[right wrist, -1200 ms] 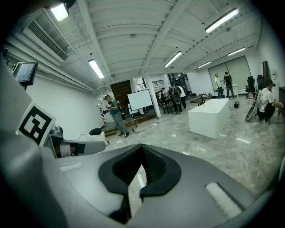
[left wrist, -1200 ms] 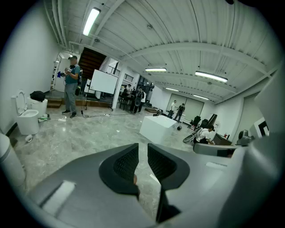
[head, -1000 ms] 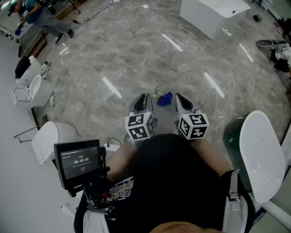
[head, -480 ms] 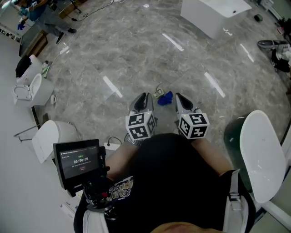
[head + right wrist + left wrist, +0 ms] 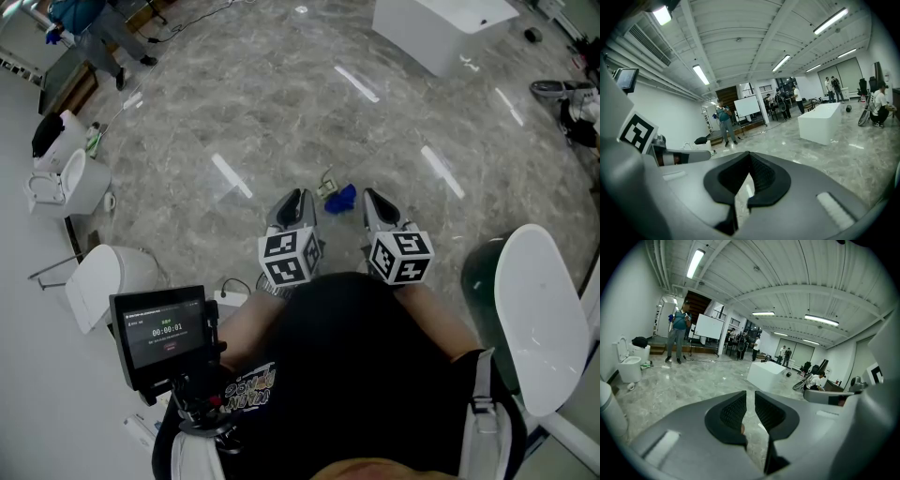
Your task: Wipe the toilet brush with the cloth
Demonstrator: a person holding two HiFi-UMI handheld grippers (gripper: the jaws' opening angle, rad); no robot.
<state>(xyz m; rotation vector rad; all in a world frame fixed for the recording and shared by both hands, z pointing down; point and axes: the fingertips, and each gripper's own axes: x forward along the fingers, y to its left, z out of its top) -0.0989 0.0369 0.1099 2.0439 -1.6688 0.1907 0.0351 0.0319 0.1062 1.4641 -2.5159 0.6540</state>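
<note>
A small blue cloth (image 5: 341,199) lies crumpled on the grey marble floor, just ahead of and between my two grippers. A small pale object (image 5: 325,188) lies against its left side; I cannot tell whether it is the toilet brush. My left gripper (image 5: 295,199) (image 5: 750,397) is held level near my body, its jaws a narrow slit apart with nothing between them. My right gripper (image 5: 371,199) (image 5: 749,157) hangs beside it, its tips touching and empty. Neither gripper view shows the cloth.
Two white toilets (image 5: 75,183) (image 5: 103,281) stand at the left, and a white block (image 5: 436,28) at the back. A white seat-like shape (image 5: 544,319) is close at my right. A small screen (image 5: 164,333) hangs at my chest. People stand far off (image 5: 94,28).
Both grippers have stayed where they were. Only the person at the far upper left has walked a little.
</note>
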